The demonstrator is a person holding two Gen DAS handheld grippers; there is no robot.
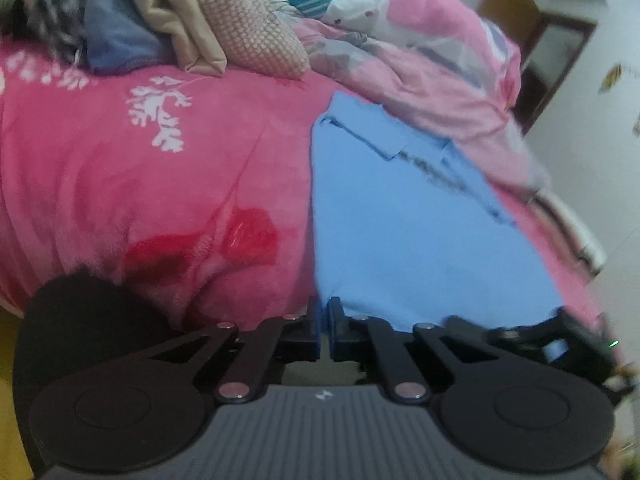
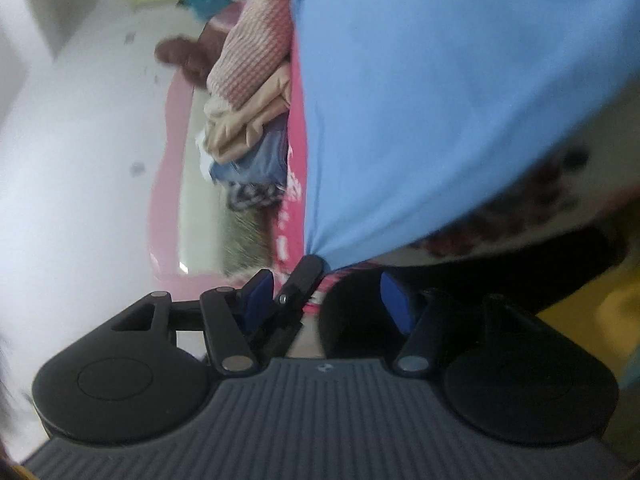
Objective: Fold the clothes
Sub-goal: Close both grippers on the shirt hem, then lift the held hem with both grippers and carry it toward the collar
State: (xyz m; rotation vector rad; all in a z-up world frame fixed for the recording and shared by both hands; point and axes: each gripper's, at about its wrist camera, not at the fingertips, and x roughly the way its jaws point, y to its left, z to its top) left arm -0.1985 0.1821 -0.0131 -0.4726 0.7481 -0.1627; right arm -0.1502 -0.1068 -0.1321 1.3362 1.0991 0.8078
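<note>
Your left gripper (image 1: pixel 324 328) pinches the blue shirt (image 1: pixel 400 216) hem while your right gripper (image 2: pixel 328 296) gapes, so tugging one-handed could skew it.

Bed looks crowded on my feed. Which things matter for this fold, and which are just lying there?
In the job:
light blue polo shirt
left gripper, shut on its hem corner
right gripper, open

Lying about:
pile of clothes
pink quilt
pink floral blanket

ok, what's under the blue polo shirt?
The blue polo shirt lies on the pink floral blanket, which shows along its left side. Whatever is beneath the shirt's middle is covered.
</note>
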